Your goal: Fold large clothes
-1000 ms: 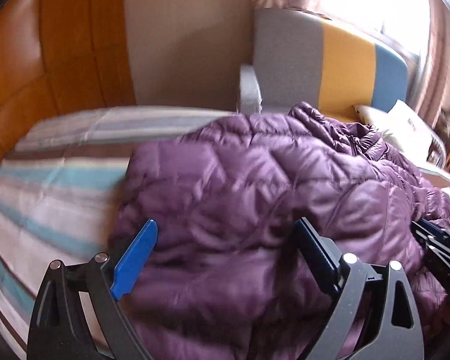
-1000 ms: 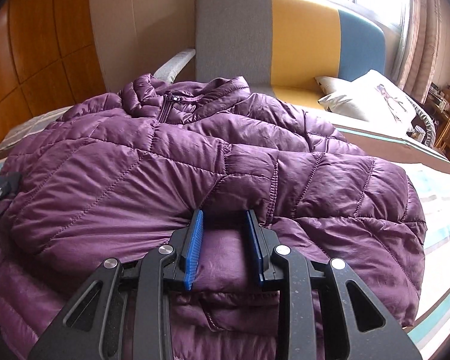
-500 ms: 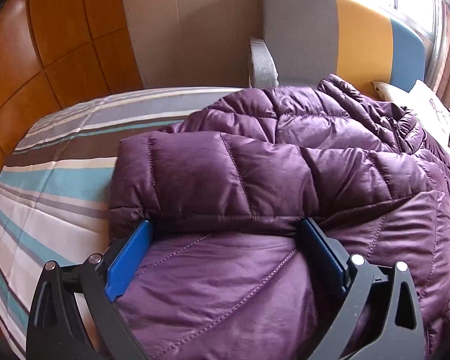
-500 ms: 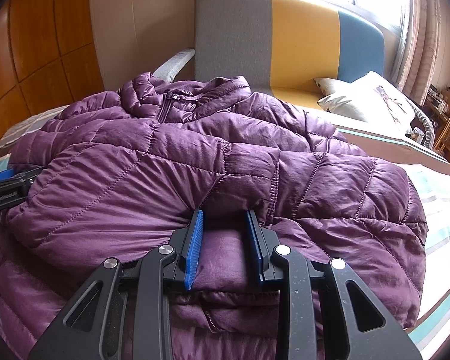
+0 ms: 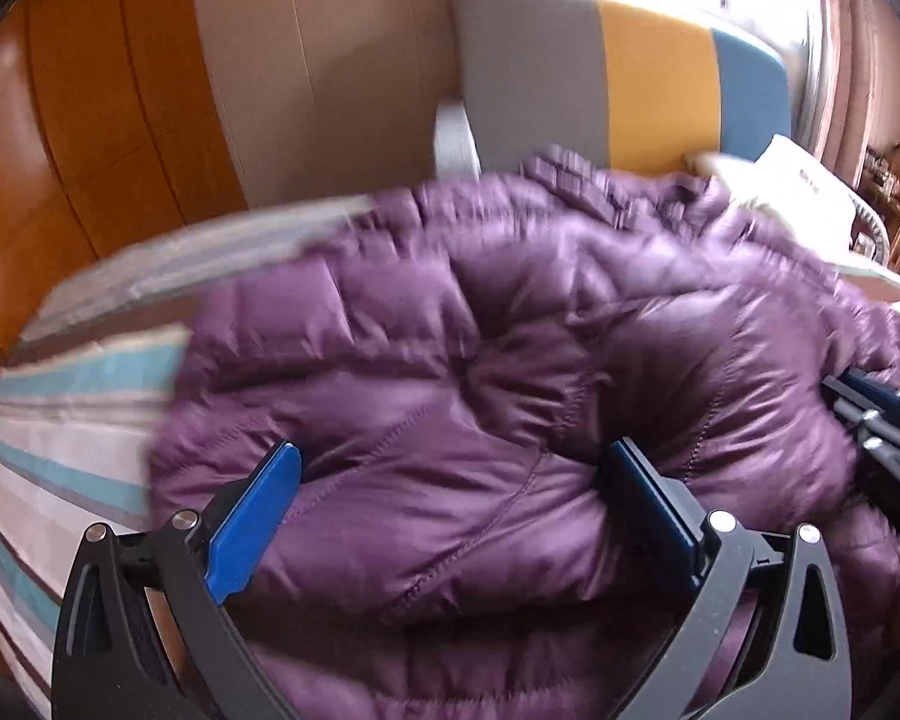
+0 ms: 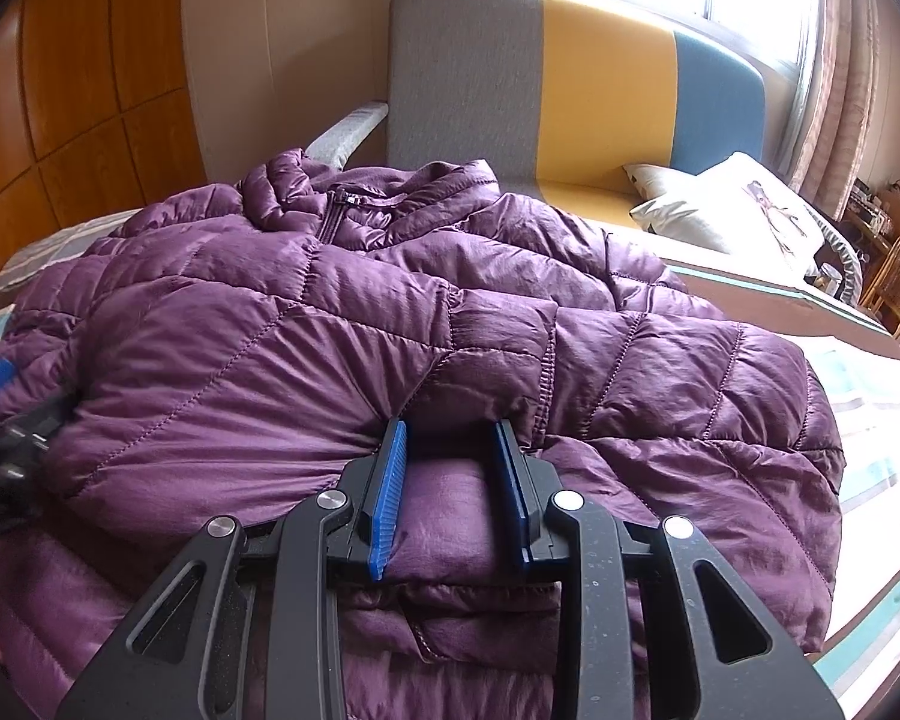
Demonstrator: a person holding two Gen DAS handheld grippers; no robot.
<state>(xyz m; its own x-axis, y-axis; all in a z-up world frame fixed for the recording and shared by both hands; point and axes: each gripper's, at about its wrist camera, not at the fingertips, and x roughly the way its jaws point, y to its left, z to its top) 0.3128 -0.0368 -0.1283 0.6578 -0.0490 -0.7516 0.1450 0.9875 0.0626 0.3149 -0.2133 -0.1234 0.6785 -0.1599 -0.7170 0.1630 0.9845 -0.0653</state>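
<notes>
Opening wider, my left gripper [image 5: 450,510] straddled loose purple puffer jacket [image 6: 390,330] hem dead ahead, while my right gripper [image 6: 450,480] pinched a fold.

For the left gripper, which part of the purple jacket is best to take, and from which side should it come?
Probably the rolled near edge of the purple jacket, beside where the right gripper is pinching a fold. That edge bulges as a thick ridge toward the left gripper, whose jaws have just been opening around it, so come from the near side, low, and close across the ridge.
</notes>
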